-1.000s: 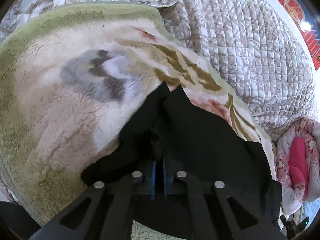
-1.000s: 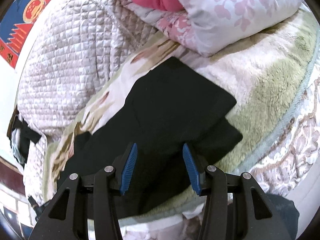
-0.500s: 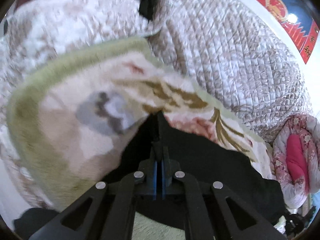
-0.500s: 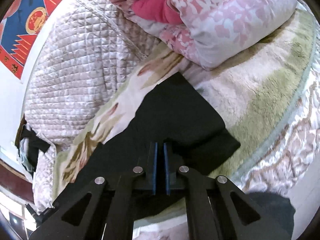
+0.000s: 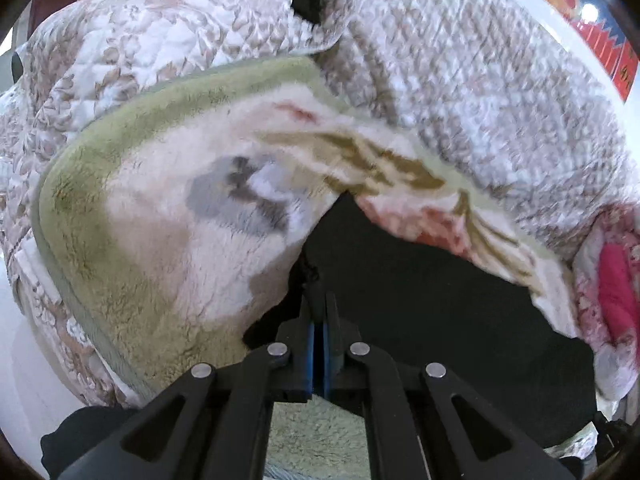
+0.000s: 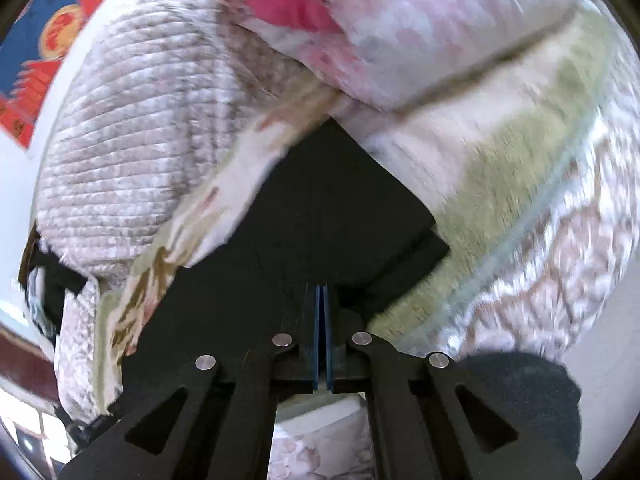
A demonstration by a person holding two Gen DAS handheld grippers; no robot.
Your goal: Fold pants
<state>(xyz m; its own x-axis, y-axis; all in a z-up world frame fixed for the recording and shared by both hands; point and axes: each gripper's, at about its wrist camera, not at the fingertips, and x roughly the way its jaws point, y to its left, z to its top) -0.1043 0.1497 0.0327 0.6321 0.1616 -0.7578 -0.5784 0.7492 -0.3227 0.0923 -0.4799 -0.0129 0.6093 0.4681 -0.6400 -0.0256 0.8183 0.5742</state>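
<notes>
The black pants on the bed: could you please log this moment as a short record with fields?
garment: black fabric pants, partly folded
surface: plush cream-and-green floral blanket over a quilted bedspread
left tool: shut on the pants' edge, fabric raised
right tool: shut on the pants
nearby: pink floral folded duvet, beyond the pants

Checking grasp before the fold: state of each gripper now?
Left gripper: shut on the black pants.
Right gripper: just closed, shut on the pants.
</notes>
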